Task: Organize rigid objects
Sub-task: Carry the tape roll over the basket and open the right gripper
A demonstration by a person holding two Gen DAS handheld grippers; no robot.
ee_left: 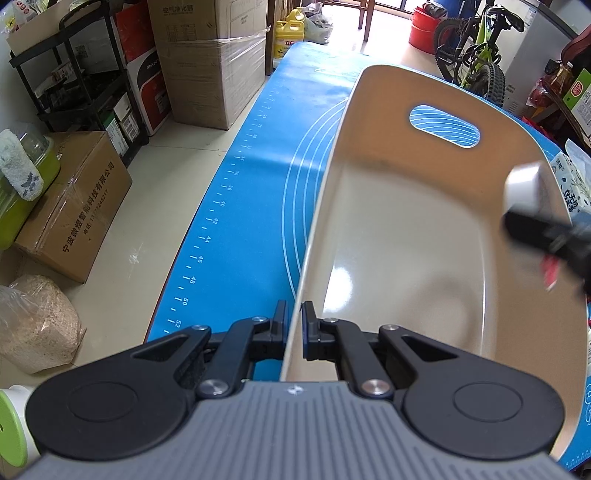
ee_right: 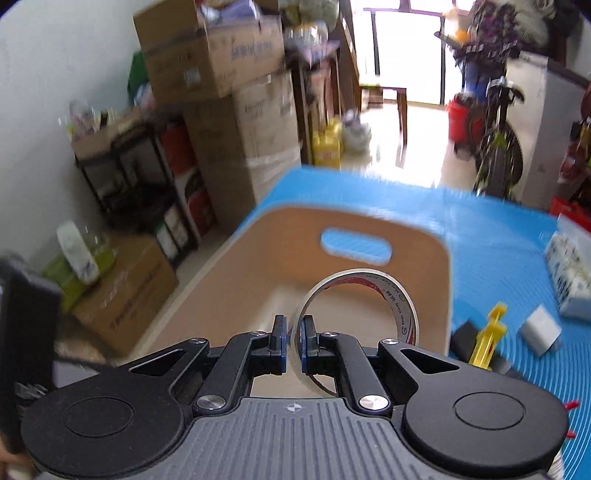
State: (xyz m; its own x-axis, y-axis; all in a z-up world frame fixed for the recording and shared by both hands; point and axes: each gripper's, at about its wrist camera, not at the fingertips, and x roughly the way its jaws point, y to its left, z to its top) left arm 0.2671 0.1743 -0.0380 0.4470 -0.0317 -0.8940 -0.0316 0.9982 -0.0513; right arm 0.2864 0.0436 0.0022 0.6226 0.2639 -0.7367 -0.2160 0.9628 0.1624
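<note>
Off my left side I see a black metal shelf [ee_left: 79, 79] against the white wall, loaded with cartons and small packages. Beside it stand stacked cardboard boxes [ee_left: 212, 61], the lower one wrapped in clear film. Another brown carton with printed Chinese characters [ee_left: 75, 206] sits on the pale tiled floor [ee_left: 162, 206], with a clear bag of sawdust-like material [ee_left: 35, 325] just in front of it. A yellow jug [ee_left: 290, 35] stands on the floor past the far end of the table. To the right I make out red buckets [ee_left: 424, 27] and a green bicycle [ee_left: 476, 55]. A wooden chair [ee_right: 388, 99] stands near the bright doorway.
</note>
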